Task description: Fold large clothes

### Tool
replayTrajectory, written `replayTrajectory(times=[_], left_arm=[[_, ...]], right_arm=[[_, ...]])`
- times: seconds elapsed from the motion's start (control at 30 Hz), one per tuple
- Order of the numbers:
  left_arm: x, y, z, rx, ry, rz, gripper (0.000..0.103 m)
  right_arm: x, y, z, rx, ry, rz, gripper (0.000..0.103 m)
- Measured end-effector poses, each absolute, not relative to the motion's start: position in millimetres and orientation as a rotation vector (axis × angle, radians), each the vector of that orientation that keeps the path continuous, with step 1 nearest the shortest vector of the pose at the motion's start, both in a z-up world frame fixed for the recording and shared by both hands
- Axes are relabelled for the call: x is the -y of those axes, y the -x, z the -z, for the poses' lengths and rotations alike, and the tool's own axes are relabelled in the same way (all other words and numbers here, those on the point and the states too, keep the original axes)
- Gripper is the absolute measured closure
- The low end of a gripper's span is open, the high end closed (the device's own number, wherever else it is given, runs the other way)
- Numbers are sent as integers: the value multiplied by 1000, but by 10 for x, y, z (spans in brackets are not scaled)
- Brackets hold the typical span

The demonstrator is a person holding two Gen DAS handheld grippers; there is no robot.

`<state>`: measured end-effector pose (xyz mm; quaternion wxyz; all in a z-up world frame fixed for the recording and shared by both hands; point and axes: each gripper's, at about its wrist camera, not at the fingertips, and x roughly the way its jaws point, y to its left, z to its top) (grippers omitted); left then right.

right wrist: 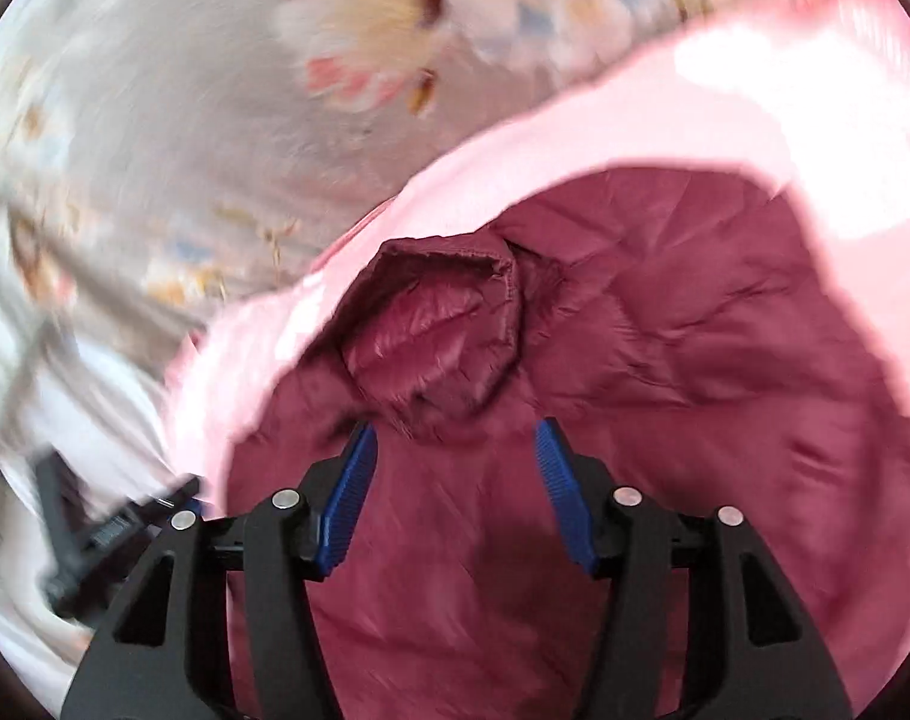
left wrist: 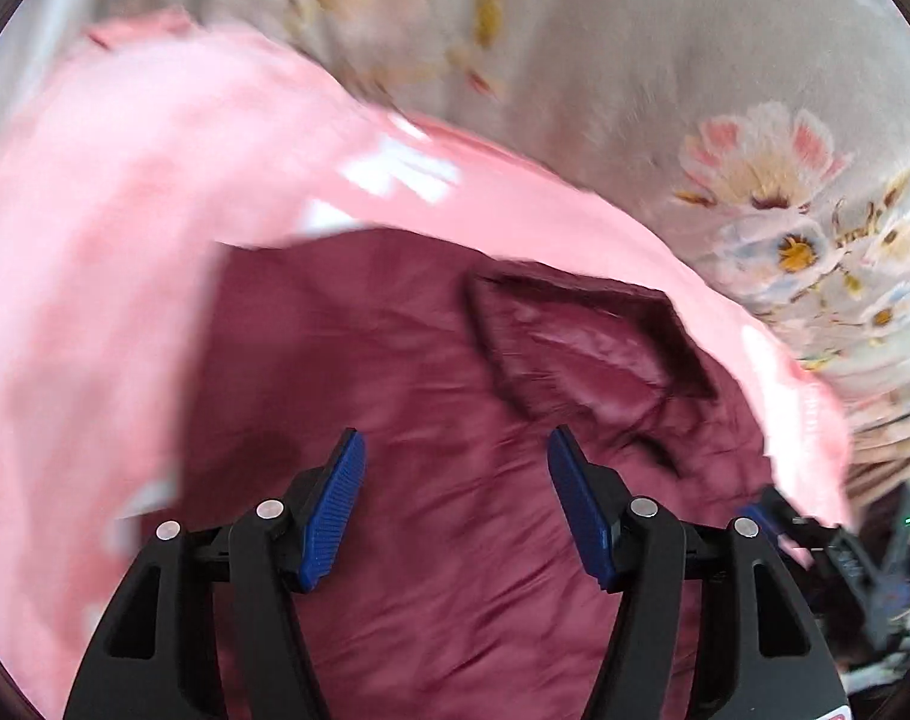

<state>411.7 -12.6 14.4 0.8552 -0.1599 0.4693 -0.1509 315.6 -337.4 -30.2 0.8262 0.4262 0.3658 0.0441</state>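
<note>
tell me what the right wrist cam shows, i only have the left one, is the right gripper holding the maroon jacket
Observer: No. The right gripper is open above the maroon jacket, nothing between its pads.
Operator: what's straight ahead of it
Observer: The jacket's sleeve cuff, its opening facing the camera.
Operator: and what's off to its left
Observer: The left gripper, blurred, at the edge of the pink garment near the floral sheet.
</note>
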Motion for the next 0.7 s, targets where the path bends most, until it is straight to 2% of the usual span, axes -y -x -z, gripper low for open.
replayTrajectory(times=[0.17, 0.2, 0.23, 0.27, 0.3, 0.5, 0.7], left_arm=[[459, -4527, 193, -1104, 406, 352, 43], [501, -4558, 223, -1112, 406, 351, 46], [546, -4612, 270, -1120, 394, 343, 60], [575, -4639, 309, -1129, 377, 331, 73], [602, -4672, 356, -1143, 355, 319, 101], [716, -4538, 492, -1060, 174, 346, 101], [840, -4327, 542, -925, 24, 333, 99]], right_arm=[[3412, -3478, 568, -807, -1035, -106, 50], [3396, -3536, 581, -807, -1039, -124, 62], [3384, -3568, 575, -815, -1022, -129, 83], [3358, -3601, 548, -832, -973, -122, 94], [3335, -3607, 501, -838, -910, -104, 95], [3162, -3461, 529, -879, -547, -14, 97], [3021, -3420, 614, -855, -400, 8, 97]])
